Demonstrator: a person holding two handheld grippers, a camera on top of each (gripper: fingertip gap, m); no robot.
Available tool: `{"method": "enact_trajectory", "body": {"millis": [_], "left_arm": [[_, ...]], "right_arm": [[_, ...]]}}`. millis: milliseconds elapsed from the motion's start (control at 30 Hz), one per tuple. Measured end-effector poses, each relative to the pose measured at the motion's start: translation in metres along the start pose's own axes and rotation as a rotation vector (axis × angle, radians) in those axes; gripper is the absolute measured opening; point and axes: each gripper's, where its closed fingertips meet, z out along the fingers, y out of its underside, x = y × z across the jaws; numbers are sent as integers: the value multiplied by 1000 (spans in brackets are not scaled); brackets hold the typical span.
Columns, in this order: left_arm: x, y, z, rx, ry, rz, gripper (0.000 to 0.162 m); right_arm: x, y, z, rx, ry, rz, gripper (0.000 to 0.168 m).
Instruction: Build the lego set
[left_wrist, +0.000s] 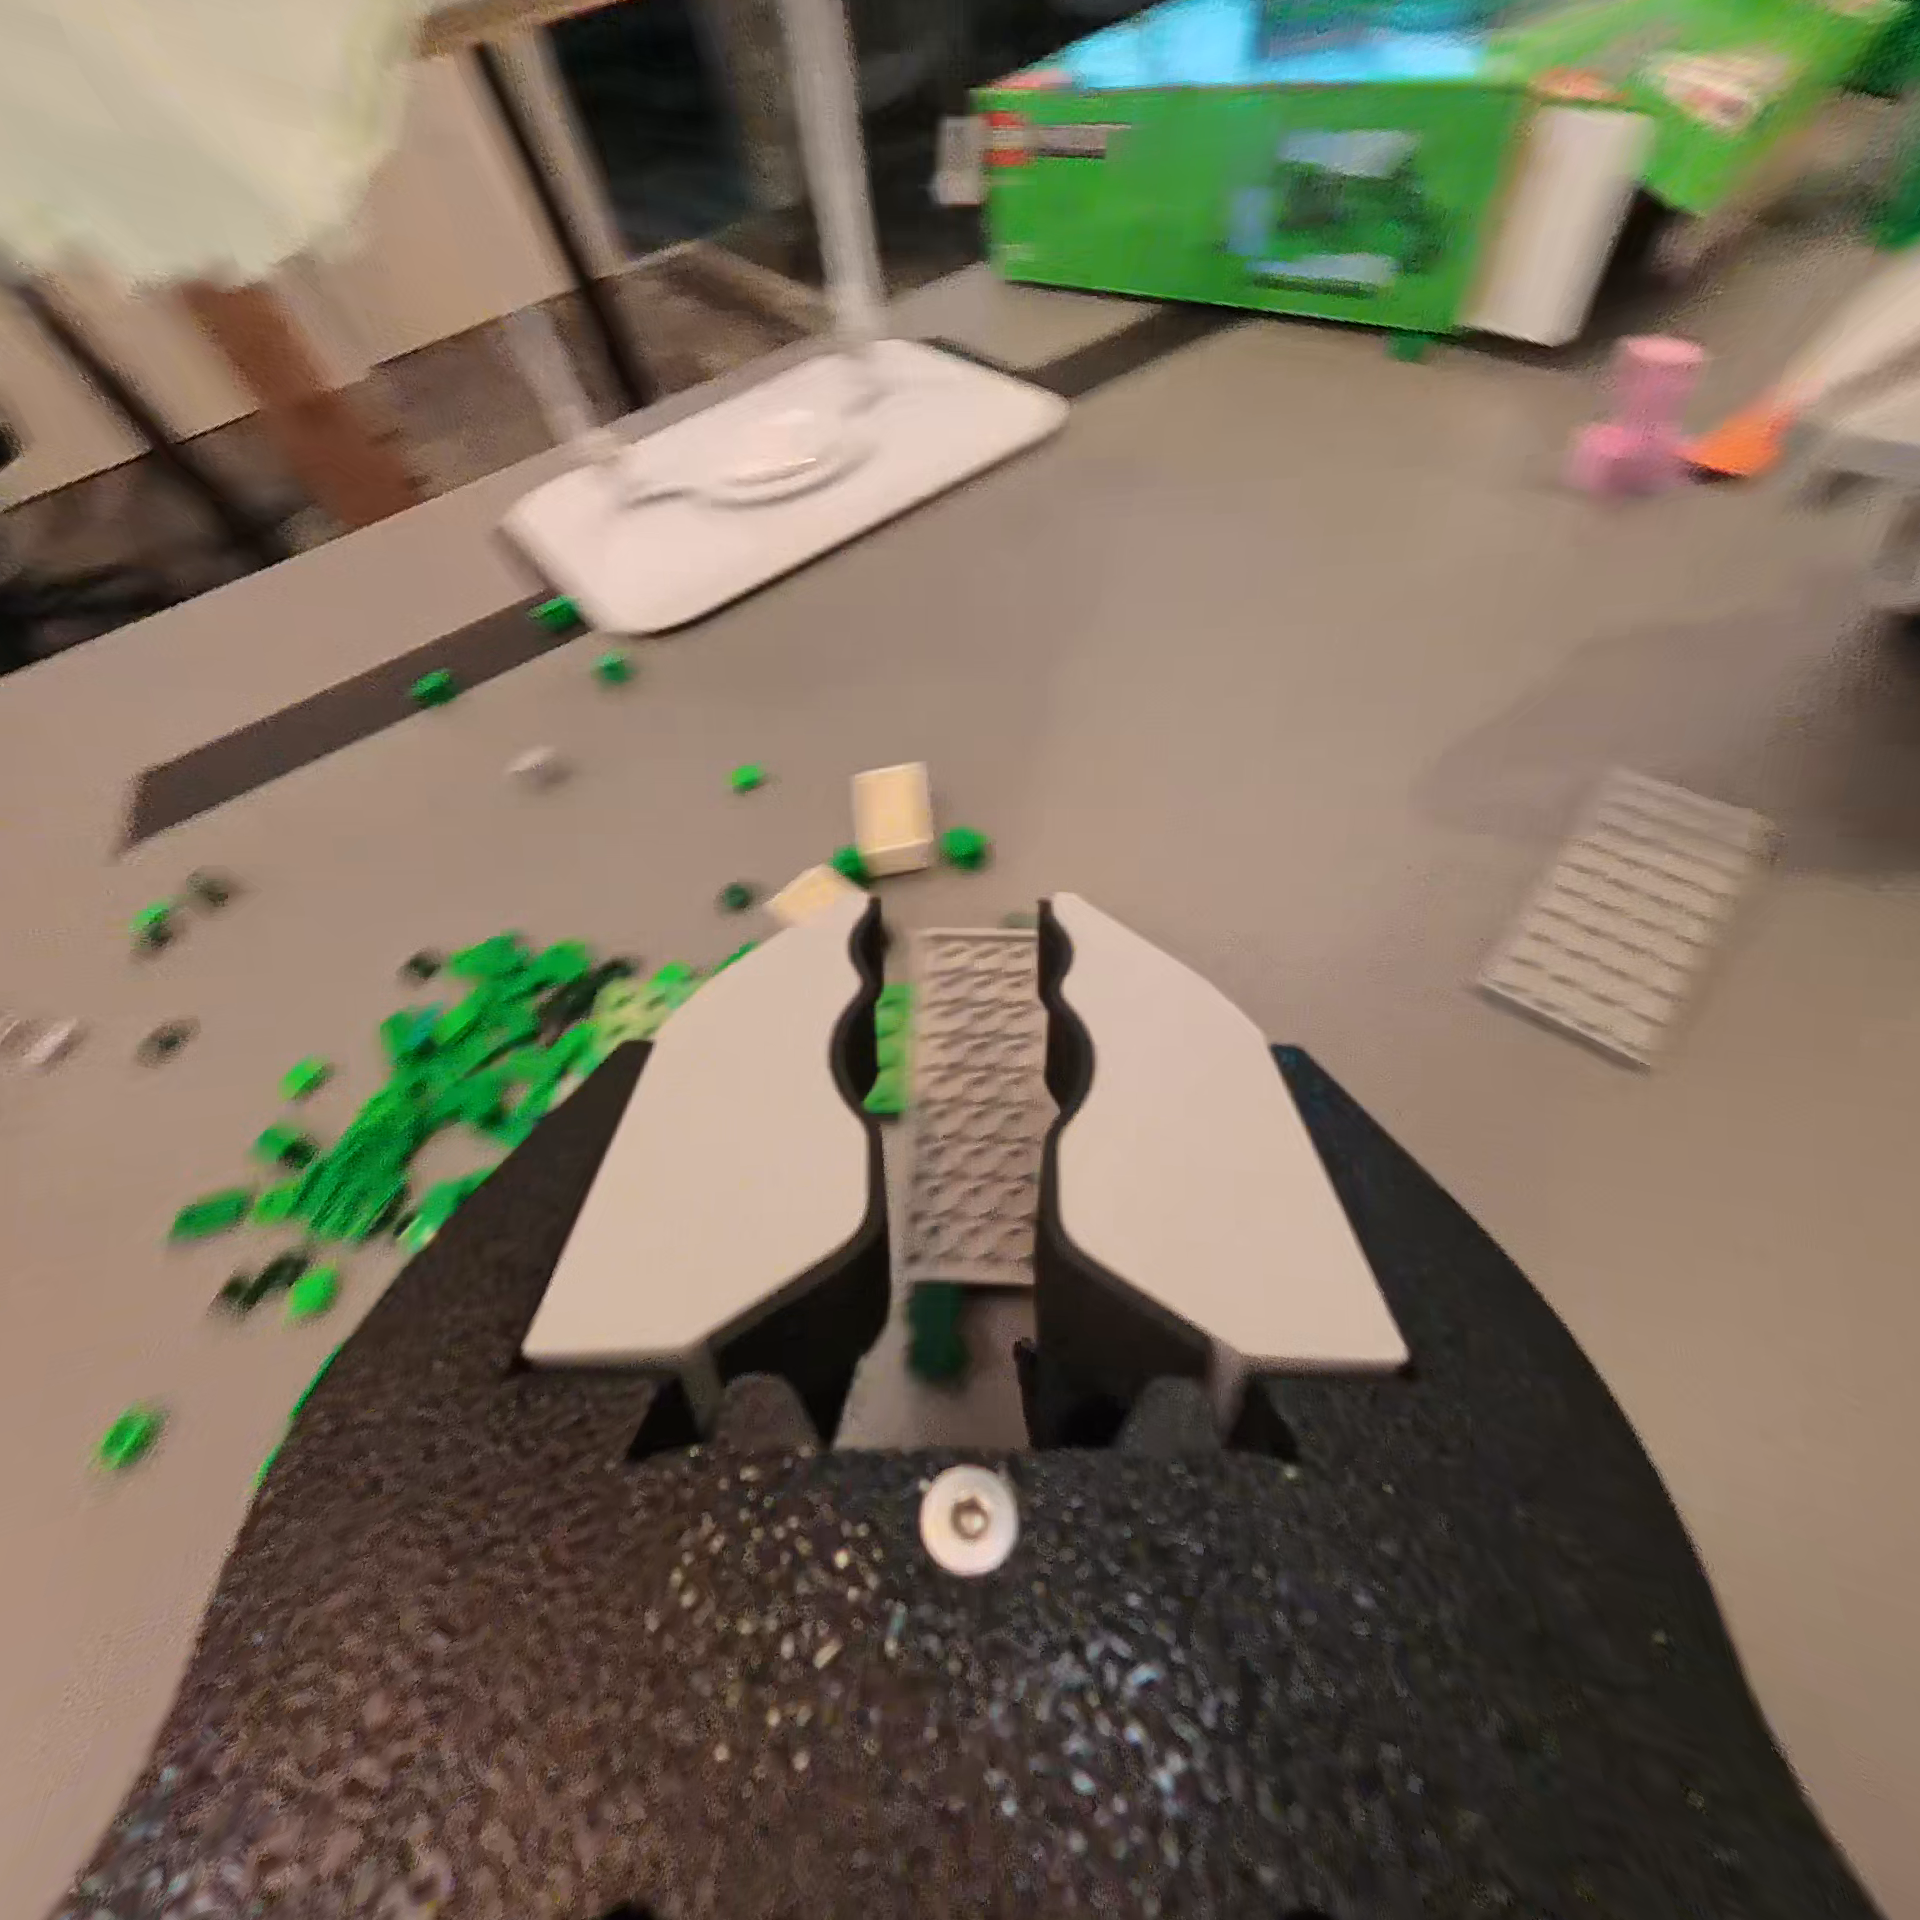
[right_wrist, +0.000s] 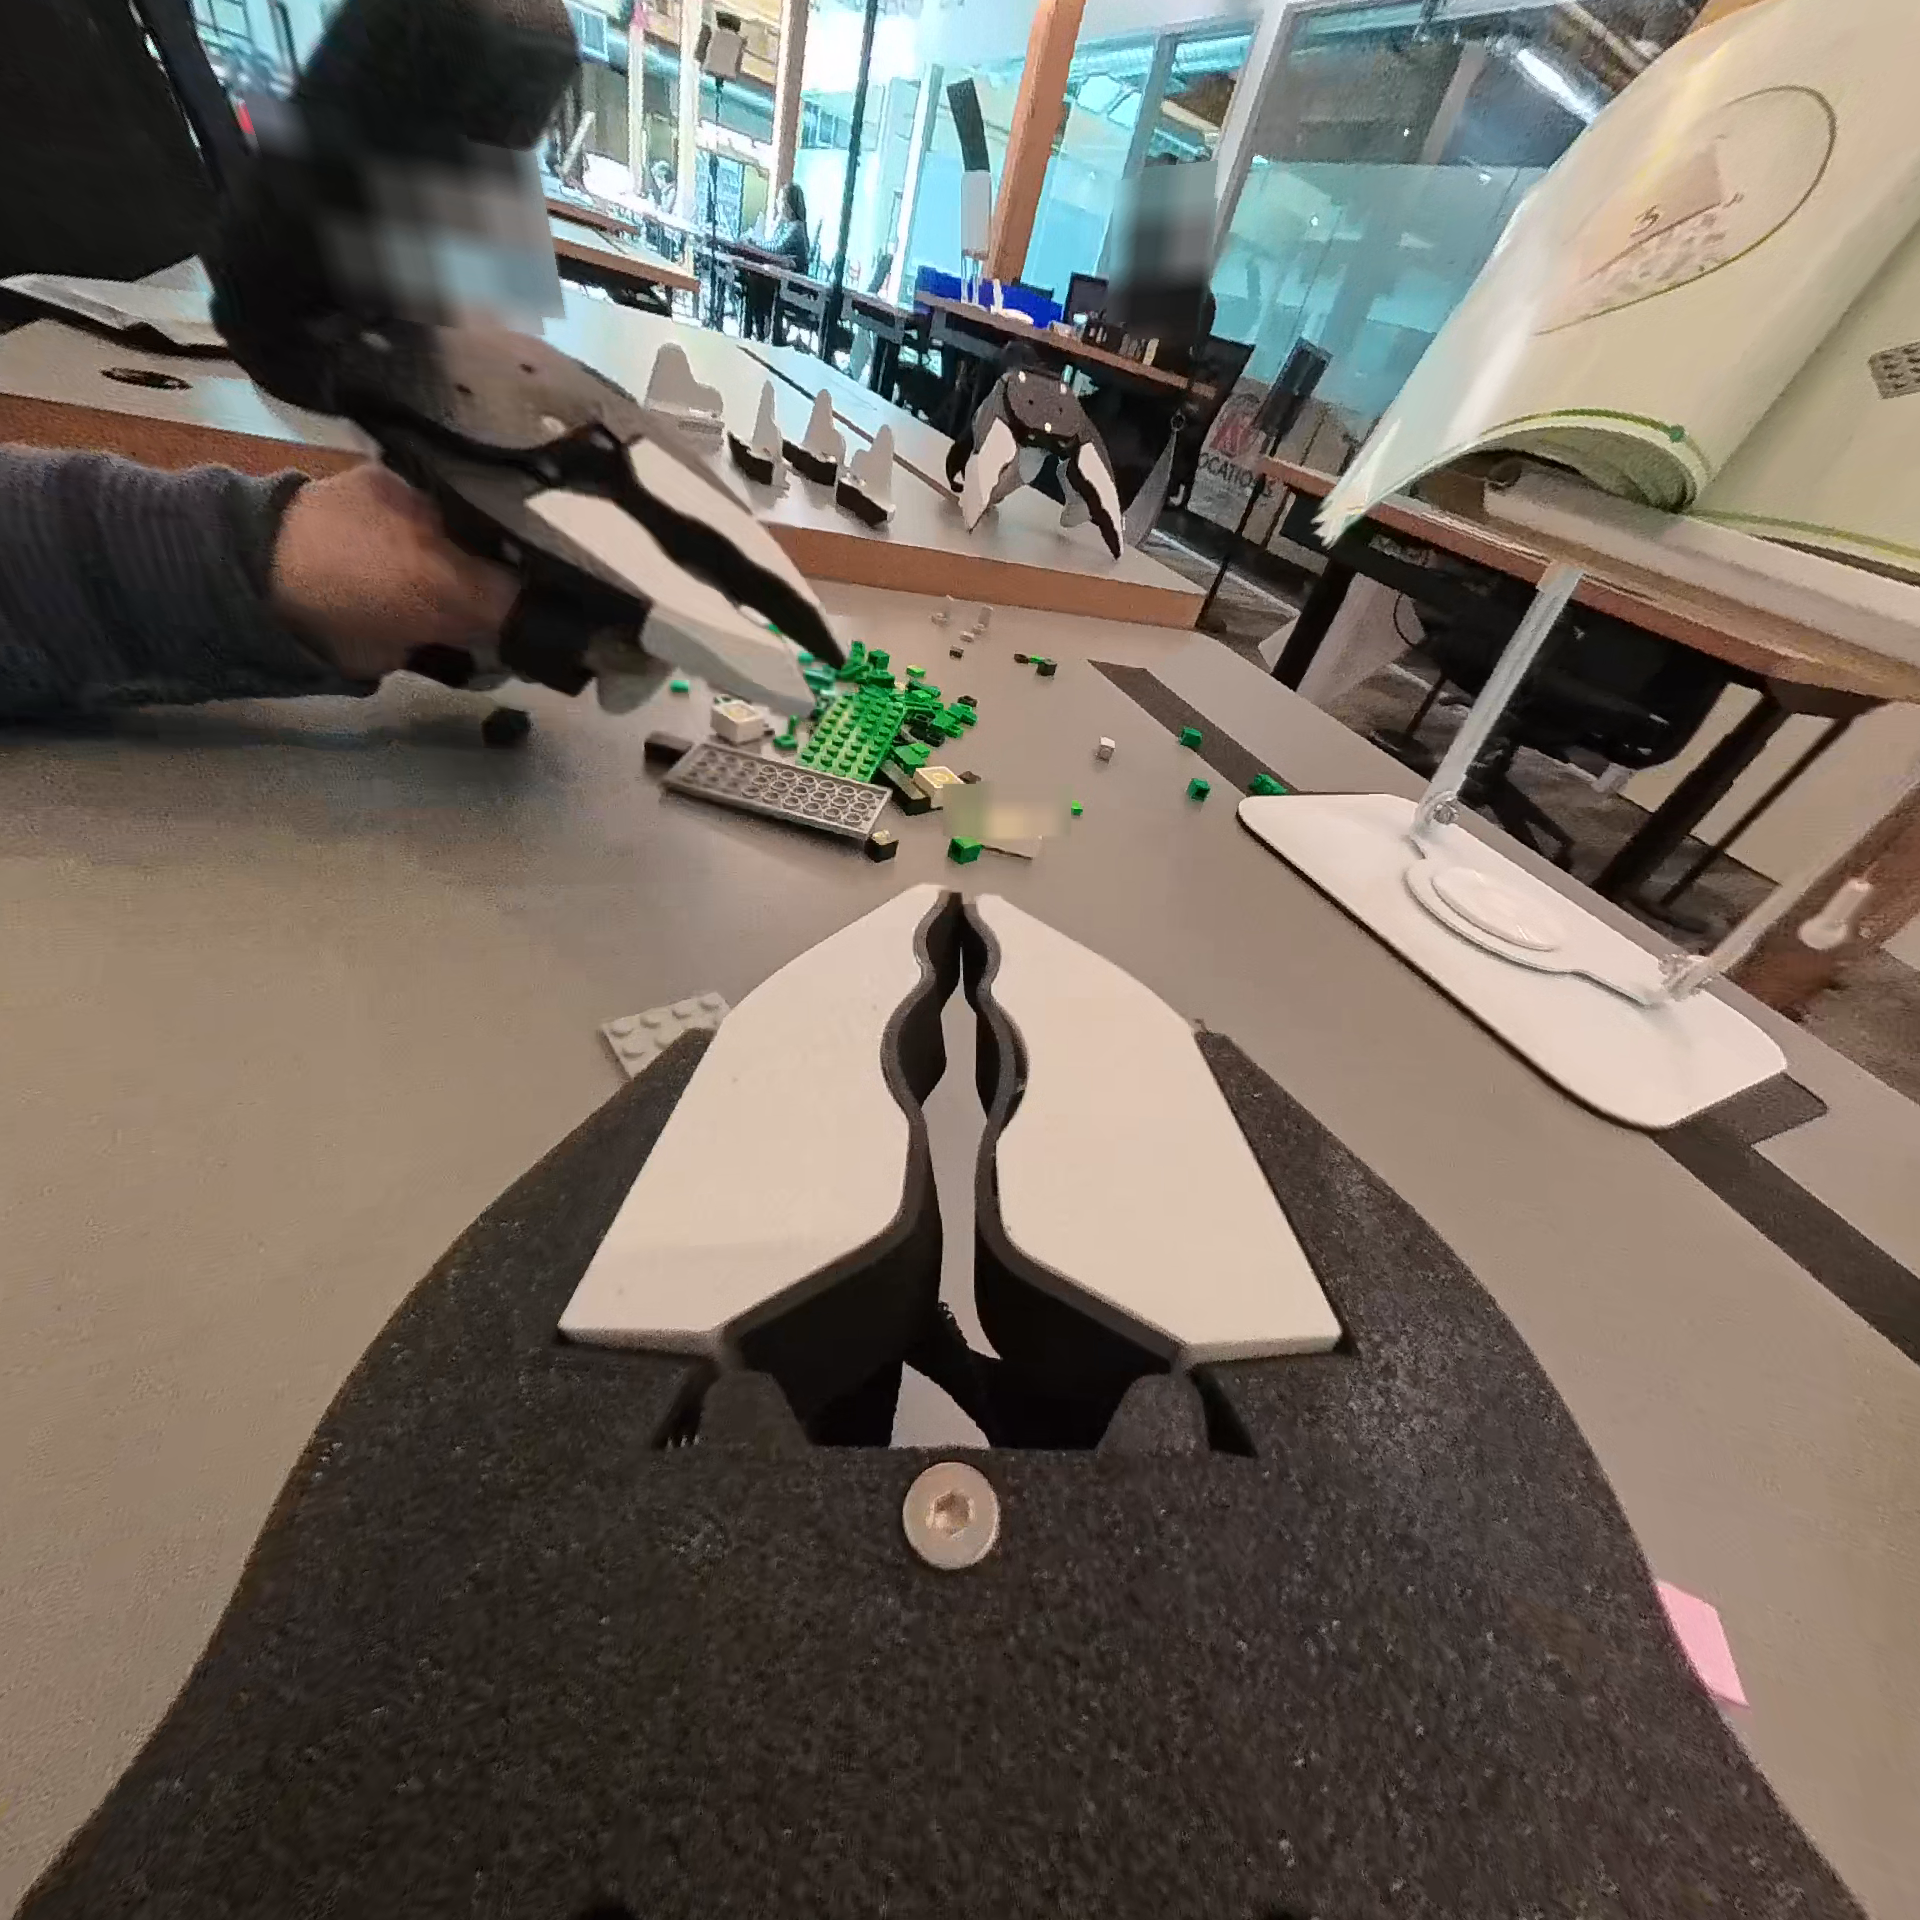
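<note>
My left gripper (left_wrist: 961, 914) is open and hovers over the loose pieces. A grey plate (left_wrist: 977, 1101), underside up, lies on the table and shows through the gap between its fingers. The right wrist view shows that gripper (right_wrist: 821, 675) held by a hand, tips down over the green pile (right_wrist: 904, 696), with the grey plate (right_wrist: 779, 790) and a green plate (right_wrist: 857, 727) below it. My right gripper (right_wrist: 956, 899) is shut and empty, low over the table. A light grey plate (right_wrist: 665, 1023) lies by its left finger.
A white stand base (right_wrist: 1507, 935) holds an open instruction booklet (right_wrist: 1662, 239) at the right. A green box (left_wrist: 1247, 197), a pink figure (left_wrist: 1631, 436) and another grey plate (left_wrist: 1626, 914) lie farther off. White bricks (left_wrist: 890, 821) and green bits are scattered around. One gripper's finger ends stand about 15 cm off the other's. The pink figure (left_wrist: 1631, 436) lies some 15 cm from my right tips, 30 cm from my left tips.
</note>
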Motion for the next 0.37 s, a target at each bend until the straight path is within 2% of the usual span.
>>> {"method": "enact_trajectory", "body": {"millis": [67, 133, 267, 367], "left_arm": [[-27, 4, -8, 32, -95, -92, 16], [-46, 3, -16, 91, -147, -156, 4], [-64, -3, -28, 180, -220, -168, 0], [-61, -10, -31, 215, -226, -117, 0]], "right_arm": [[-3, -4, -2, 37, -32, 15, 0], [-15, -16, -6, 125, -152, 84, 0], [-55, -63, -38, 364, -696, 449, 0], [-66, -93, -69, 502, -1008, 605, 0]]}}
